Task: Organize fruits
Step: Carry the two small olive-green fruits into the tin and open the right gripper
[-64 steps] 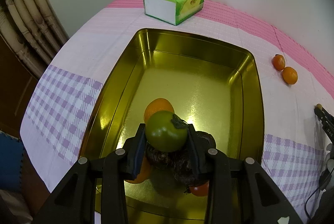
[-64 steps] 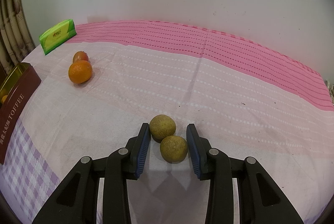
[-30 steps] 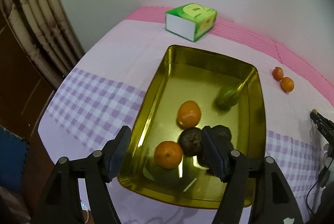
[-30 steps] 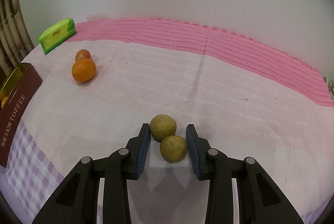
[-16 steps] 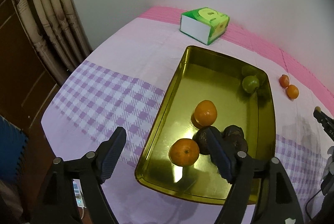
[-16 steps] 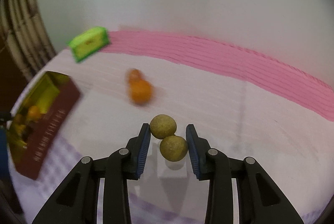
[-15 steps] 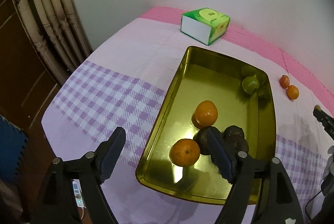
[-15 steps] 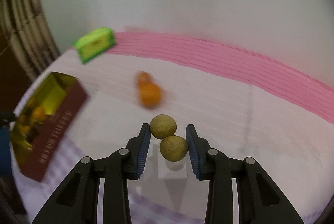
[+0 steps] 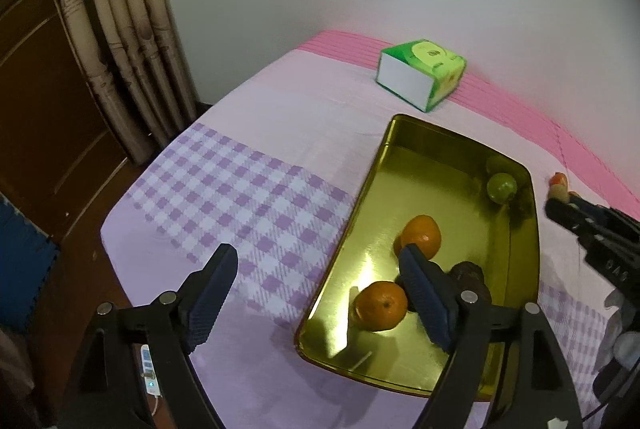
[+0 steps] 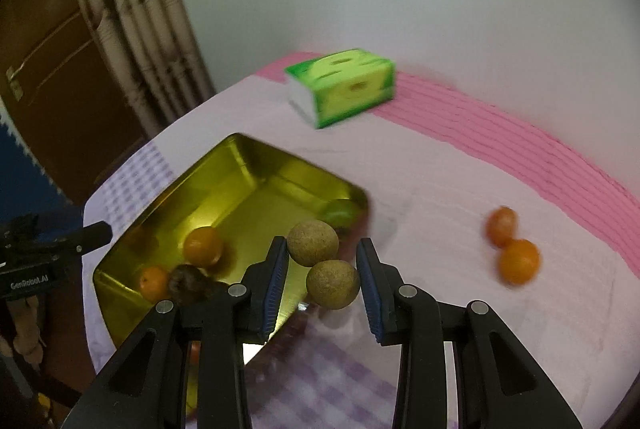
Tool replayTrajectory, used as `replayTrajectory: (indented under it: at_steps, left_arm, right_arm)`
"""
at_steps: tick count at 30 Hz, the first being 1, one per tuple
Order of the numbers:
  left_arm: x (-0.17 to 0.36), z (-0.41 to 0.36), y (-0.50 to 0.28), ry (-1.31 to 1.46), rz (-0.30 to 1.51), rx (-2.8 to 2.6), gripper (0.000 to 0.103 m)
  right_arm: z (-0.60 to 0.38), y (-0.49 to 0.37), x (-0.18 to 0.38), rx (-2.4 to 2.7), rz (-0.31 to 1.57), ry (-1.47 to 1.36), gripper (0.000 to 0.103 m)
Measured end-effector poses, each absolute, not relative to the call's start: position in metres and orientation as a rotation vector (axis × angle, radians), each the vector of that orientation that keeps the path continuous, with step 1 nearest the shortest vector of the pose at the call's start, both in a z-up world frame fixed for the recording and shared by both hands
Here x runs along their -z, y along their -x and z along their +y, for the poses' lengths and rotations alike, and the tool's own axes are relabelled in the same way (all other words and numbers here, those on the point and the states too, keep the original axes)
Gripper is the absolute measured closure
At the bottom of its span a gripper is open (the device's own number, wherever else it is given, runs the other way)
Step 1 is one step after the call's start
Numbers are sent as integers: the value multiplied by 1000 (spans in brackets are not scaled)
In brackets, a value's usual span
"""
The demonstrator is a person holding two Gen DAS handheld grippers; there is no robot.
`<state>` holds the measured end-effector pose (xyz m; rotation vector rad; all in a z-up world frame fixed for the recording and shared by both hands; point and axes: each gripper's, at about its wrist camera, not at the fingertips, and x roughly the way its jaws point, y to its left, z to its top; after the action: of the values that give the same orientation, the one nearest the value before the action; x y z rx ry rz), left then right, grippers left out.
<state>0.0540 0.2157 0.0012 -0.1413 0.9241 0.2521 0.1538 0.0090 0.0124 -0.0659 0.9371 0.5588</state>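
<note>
Right gripper (image 10: pixel 322 279) is clamped on 2 brown fruits (image 10: pixel 331 283), now lifted off the cloth & carried over to the tin's (image 9: pixel 520 269) right edge; 2.1 s ago they sat on the table. Left gripper (image 9: pixel 316 293) is spread wide w/ nothing in it, pulled back over the checked cloth (image 9: pixel 240 197). Green fruit (image 9: pixel 501 187) now lies in the tin's far corner. Tin also holds 2 oranges (image 9: pixel 420 237), dark fruit (image 9: pixel 466 273). 2 oranges (image 10: pixel 518 261) lie on open cloth right of tin.
</note>
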Motion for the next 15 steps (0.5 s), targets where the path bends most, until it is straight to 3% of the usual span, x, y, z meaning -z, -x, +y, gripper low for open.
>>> replayTrajectory:
  at_steps: [15]
  left_arm:
    - [1, 224, -54, 162, 930, -295, 22]
  right_arm:
    - [72, -158, 17, -632, 1016, 188, 67]
